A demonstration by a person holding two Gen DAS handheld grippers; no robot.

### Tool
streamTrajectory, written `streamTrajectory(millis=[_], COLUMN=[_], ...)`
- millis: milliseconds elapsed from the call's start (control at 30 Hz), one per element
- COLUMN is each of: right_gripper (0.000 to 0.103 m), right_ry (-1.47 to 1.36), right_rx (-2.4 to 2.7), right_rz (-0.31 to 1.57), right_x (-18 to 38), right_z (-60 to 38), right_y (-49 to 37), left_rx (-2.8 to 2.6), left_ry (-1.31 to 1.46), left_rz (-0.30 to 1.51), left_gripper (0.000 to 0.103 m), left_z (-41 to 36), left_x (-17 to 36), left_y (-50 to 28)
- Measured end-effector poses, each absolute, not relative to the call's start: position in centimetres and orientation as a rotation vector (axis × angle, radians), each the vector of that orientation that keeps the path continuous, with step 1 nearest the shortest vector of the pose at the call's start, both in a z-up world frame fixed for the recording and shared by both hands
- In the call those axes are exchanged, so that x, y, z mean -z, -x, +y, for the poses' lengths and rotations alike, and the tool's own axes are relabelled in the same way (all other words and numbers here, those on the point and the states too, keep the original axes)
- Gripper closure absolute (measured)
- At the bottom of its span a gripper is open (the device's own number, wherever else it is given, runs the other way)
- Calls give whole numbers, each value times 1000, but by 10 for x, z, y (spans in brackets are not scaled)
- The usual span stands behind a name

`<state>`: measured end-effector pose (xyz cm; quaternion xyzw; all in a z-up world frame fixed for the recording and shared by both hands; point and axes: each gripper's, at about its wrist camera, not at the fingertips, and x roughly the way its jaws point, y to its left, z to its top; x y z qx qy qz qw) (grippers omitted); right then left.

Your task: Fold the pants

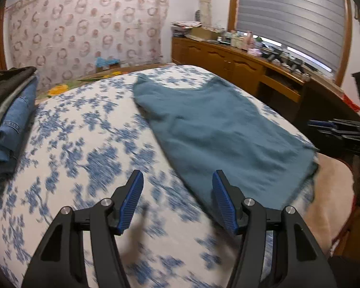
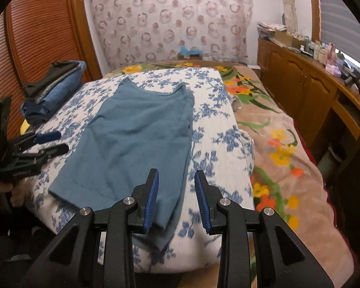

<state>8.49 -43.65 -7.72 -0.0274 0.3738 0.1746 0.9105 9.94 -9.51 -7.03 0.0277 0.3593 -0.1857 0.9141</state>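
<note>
Teal pants [image 2: 136,144] lay flat on the blue-and-white floral quilt [image 2: 218,129] on the bed, already doubled leg over leg by the look of it, waistband toward the far patterned wall hanging [image 2: 170,21] and hems at the near edge. Near right hem corner hung slightly over the quilt's front edge, with a second layer peeking out below it.

Right gripper [image 2: 176,196] hovered over that near right hem corner, fingers [image 2: 153,192] partly spread, nothing pinched; cloth showed below the left finger but the pads were not pressing it. Left gripper [image 1: 177,201] sat above bare quilt just left of the pants [image 1: 218,129], fingers spread wider, empty. In the right wrist view the left gripper [image 2: 49,141] appeared at the pants' near left side, apart from the fabric. Left wrist view was motion-blurred.

Step judged: lengthwise fold done, crosswise fold not yet started; both grippers lining up on the hem end. Next move likely called for each gripper to come down on its own hem corner, pinch through both layers, then carry the hems up toward the waistband evenly so the edges stacked. Risk: grabbing only the top layer at the overhanging corner.

Containers: none in use. Folded clothes pile [image 2: 52,88], denim with dark items on top, sat on the far left of the bed, well apart from the pants. Wooden dresser [image 2: 307,88] along the right wall carried clutter, too small to name.
</note>
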Motion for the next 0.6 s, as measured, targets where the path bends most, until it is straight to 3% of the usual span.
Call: streamTrajectory(millis=[600], right_gripper=[73], right_ry=[-12], right_rx=[-376], right_rz=[792], right_x=[89], right_z=[-439], right_y=[-71], left_rx=[492], left_ry=[-58], left_rz=[807], left_gripper=[44], left_z=[-128], left_x=[79], left_y=[-65])
